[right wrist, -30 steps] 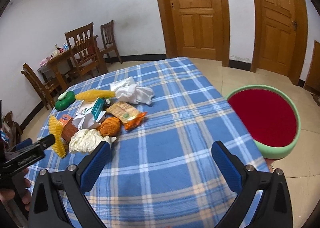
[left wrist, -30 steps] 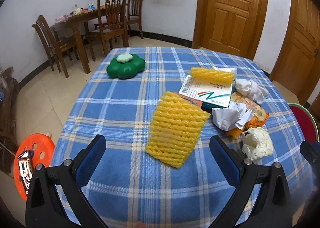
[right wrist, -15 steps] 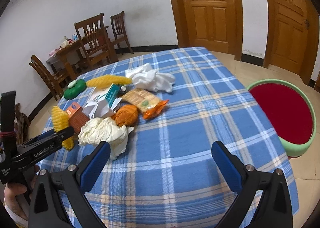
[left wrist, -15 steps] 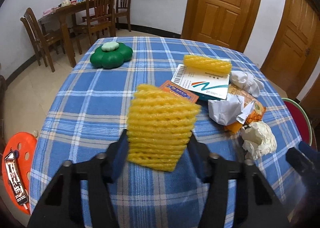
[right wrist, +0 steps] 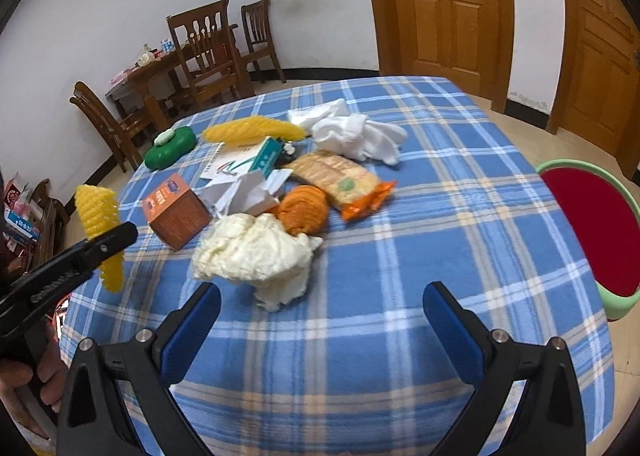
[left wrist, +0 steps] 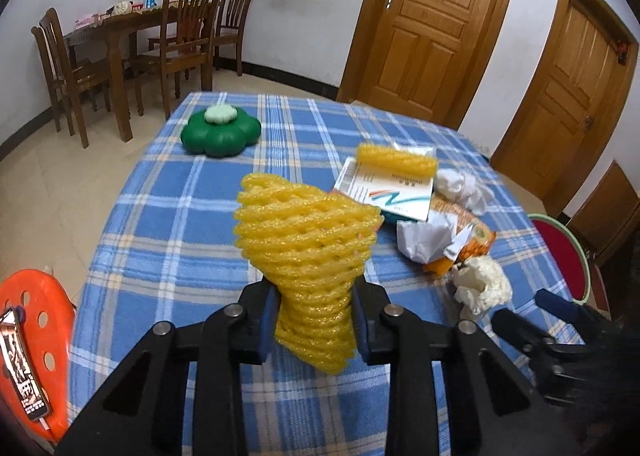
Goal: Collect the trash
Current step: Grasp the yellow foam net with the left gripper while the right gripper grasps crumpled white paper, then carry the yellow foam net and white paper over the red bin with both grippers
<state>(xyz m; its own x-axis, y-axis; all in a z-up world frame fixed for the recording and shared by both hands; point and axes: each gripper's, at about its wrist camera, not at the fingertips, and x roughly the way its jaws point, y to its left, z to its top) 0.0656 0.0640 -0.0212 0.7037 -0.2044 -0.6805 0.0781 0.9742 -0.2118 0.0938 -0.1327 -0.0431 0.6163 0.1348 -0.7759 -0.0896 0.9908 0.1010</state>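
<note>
Left tool [left wrist: 314,320] sits low centre of the left wrist view w/ its jaws closing on a yellow foam net sleeve [left wrist: 308,252], pads pressing both sides of its lower part. Sleeve is bright yellow, open diamond mesh, soft and ribbed; pinched narrow betw. the pads and flaring wider toward the top, top edge slightly folded. It stands up off the blue plaid worktop [left wrist: 192,216], tilted a bit left. In the right wrist view the same sleeve [right wrist: 98,216] shows at left edge, gripped by the black left tool, a hand [right wrist: 24,380] under it at lower left.

Right tool [right wrist: 320,316] is wide open at bottom of its view, nothing betw. its blue pads, pointing at a cream crumpled wad [right wrist: 256,252] just ahead of it.

Rest of the trash lies mid-frame on the worktop: second yellow net sleeve [right wrist: 254,130] rolled long, white crumpled tissue [right wrist: 352,134], orange snack wrapper [right wrist: 340,184], orange ball-like piece [right wrist: 302,210], brown-orange carton [right wrist: 176,212], white paper [right wrist: 240,194], medicine box [right wrist: 240,162]. Green flower-shaped container [left wrist: 220,132] sits apart, upper left. Red bin w/ green rim [right wrist: 592,224] is at right edge, off the worktop.
</note>
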